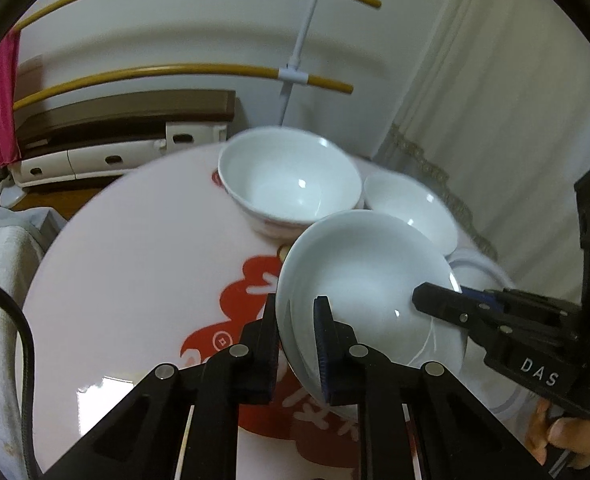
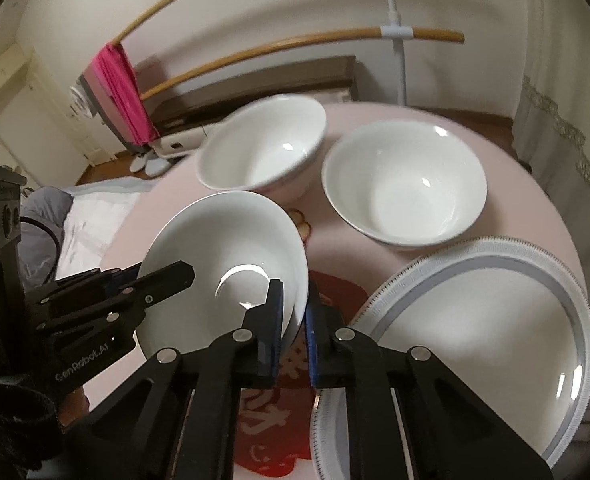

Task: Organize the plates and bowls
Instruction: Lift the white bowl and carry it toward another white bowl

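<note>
Two tools grip one shallow white bowl (image 1: 359,280) at once, holding it tilted above the pink round bench (image 1: 135,264). Left tool (image 1: 295,344): fingers narrow, pinched on the bowl's near-left rim, one pad inside and one outside. Right tool (image 2: 295,320): fingers likewise narrow, clamped on the opposite rim of the same bowl (image 2: 223,248). In the left wrist view the right tool (image 1: 435,304) reaches in from the right edge, its tip over the bowl's inner wall; in the right wrist view the left tool (image 2: 167,280) enters from the left, its finger laid across the bowl's interior.

Behind the held bowl sit two more white bowls. Deep bowl (image 1: 291,184) with a reddish band low on its outside stands upright, blurred. Second bowl (image 2: 405,184) stands just beside it to the right, upright, empty. Large plate (image 2: 475,328) with a grey-patterned rim lies flat on the bench near the right tool, close to the second bowl; whether they touch cannot be told.

Bench surface carries a red printed graphic (image 1: 247,320) beneath the held bowl. Background: a rack with yellow-brown rails (image 1: 175,72), pink cloth (image 2: 123,92) hung on it, curtain (image 1: 495,120) at right.
</note>
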Available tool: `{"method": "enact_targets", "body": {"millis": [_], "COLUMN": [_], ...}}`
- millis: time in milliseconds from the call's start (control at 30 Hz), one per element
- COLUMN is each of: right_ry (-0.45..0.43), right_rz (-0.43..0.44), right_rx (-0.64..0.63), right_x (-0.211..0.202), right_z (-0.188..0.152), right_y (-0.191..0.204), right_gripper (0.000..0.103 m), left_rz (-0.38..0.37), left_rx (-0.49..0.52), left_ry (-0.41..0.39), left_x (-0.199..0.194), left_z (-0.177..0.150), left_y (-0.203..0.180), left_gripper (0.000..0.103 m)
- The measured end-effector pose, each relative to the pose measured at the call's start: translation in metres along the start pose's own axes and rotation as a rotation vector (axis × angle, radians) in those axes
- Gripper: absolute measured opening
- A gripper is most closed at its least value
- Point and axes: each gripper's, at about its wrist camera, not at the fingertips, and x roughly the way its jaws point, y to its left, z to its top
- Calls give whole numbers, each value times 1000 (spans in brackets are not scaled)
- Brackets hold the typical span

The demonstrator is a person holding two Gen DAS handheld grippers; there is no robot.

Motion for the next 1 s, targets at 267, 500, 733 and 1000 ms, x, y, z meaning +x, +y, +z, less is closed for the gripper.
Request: {"method": "enact_targets", "body": {"millis": [267,500,733,1000], "right_ry": [-78,-111,-116,-78], "right_rz": [0,-3,-30,-62], "right_rx": [-43,-66,-63,-39], "right_x": [-26,-21,2,40], "right_z": [20,52,78,94], "right_y": [13,17,14,3], "right_gripper": [10,10,10,10], "left_rz": [-7,18,47,63], "left_rx": [-6,-7,-1,-16], "left_ry": [-75,-111,-96,-66], "left_x": [-28,-30,1,38], "left_z": [15,34,47,67], "left_y": [-3,0,1,2], "left_gripper": [12,12,12,12]}}
